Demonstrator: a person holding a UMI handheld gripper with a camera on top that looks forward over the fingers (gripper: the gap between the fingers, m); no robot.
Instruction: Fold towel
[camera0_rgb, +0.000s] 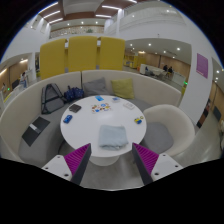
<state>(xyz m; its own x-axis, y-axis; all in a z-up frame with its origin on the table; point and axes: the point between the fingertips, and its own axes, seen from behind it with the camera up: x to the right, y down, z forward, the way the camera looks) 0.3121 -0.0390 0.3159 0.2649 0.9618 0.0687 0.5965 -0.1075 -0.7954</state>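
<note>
A white towel lies folded on the round white table, near its front edge, just beyond my fingers. My gripper is open and empty, held above and in front of the table. Its magenta pads stand wide apart, with a gap between them and nothing held. The towel does not touch either finger.
On the table lie a dark notebook, a small colourful item, a dark object at the left rim and a small dark item. A white chair stands at the right, a curved grey sofa with bags at the left, yellow panels behind.
</note>
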